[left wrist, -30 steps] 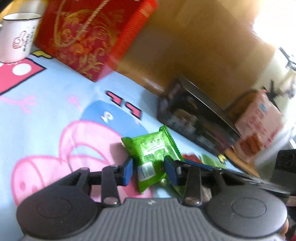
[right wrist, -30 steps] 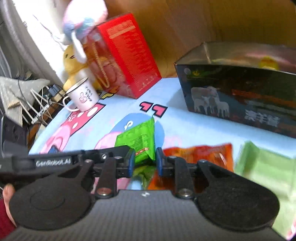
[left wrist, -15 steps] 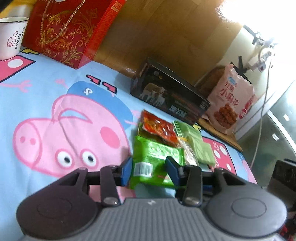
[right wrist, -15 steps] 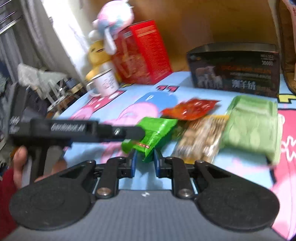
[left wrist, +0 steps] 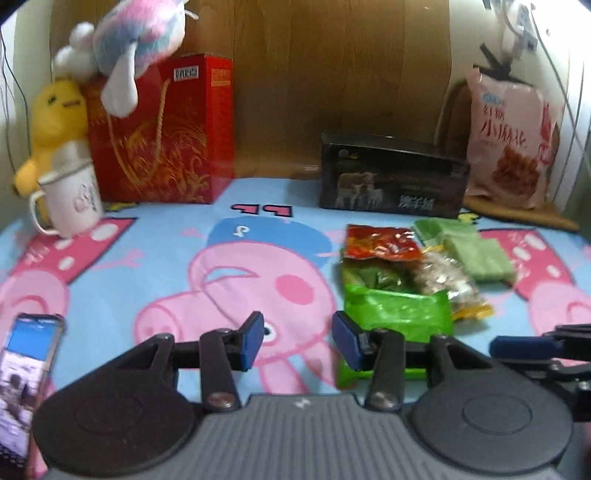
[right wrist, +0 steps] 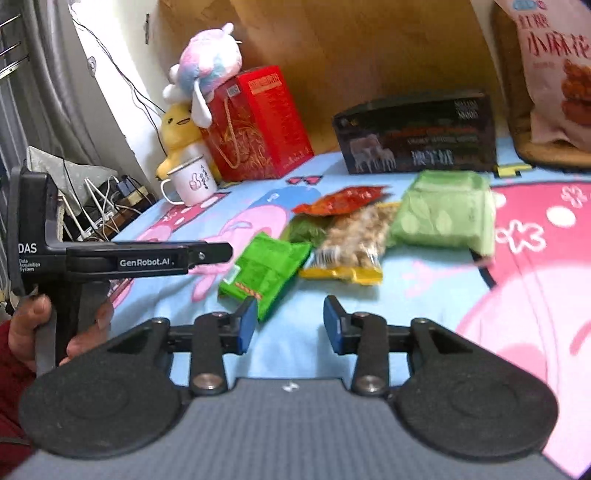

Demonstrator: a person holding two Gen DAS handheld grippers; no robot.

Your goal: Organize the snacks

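Observation:
Several snack packets lie together on the cartoon cloth: a bright green packet [left wrist: 399, 314] [right wrist: 266, 269], a red one [left wrist: 380, 245] [right wrist: 343, 199], a clear nut packet [left wrist: 443, 280] [right wrist: 354, 236] and a pale green pack [left wrist: 469, 251] [right wrist: 443, 214]. My left gripper [left wrist: 297, 339] is open over bare cloth, with the bright green packet just right of its right finger. My right gripper [right wrist: 290, 321] has its jaws opening. Nothing is between them, and the bright green packet lies on the cloth just ahead of its left finger. A hand [right wrist: 29, 321] holds the left gripper [right wrist: 140, 260] at the left.
A black box [left wrist: 391, 181] and a pink snack bag [left wrist: 509, 140] stand at the back right against a wooden wall. A red gift bag [left wrist: 166, 129], plush toys [left wrist: 136, 33] and a white mug [left wrist: 70, 199] stand at the back left. A phone [left wrist: 26, 369] shows at the left edge.
My right gripper was shut on the bright green packet and has let it go onto the cloth. My left gripper rolled level and drew away, so the packet is no longer between its fingers.

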